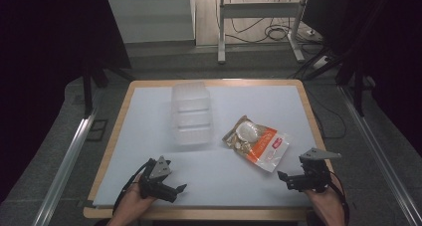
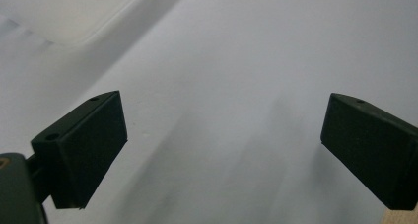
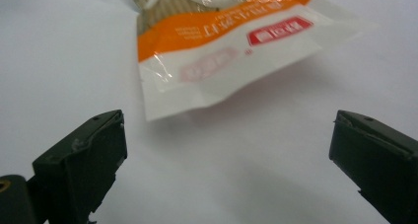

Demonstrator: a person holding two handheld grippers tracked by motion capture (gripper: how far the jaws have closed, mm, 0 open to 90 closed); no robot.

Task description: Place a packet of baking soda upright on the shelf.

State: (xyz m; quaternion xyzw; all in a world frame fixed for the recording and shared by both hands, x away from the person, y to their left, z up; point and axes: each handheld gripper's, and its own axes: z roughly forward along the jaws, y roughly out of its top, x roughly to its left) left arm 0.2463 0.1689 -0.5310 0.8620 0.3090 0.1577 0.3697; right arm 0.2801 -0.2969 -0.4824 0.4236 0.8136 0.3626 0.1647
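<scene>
1. In the high view we look down on a dark room with a grey floor, cables and a metal frame [image 1: 259,24] beyond a white surface [image 1: 259,99] edged in pale wood. A clear plastic container [image 1: 191,114] stands left of centre, reaching towards the far edge. A snack packet [image 1: 256,142] in orange, white and clear film lies flat right of centre, well apart from the container and angled towards the near right corner. The left gripper [image 1: 171,187] is held in a hand [image 1: 130,206] near the near left corner, its jaws pointing right along the near edge. The right gripper [image 1: 288,178] is held near the near right corner, its jaws pointing left, close to the packet's white end but not touching it.

2. In the left gripper view we see the two black jaws spread wide apart with nothing between them, just bare white surface. A blurred corner of the container [image 2: 64,14] shows at the upper left.

3. In the right gripper view we see the jaws likewise wide apart and empty. The snack packet [image 3: 231,46] lies just ahead of them, its white sealed end nearest and slightly lifted off the surface, casting a shadow below.
</scene>
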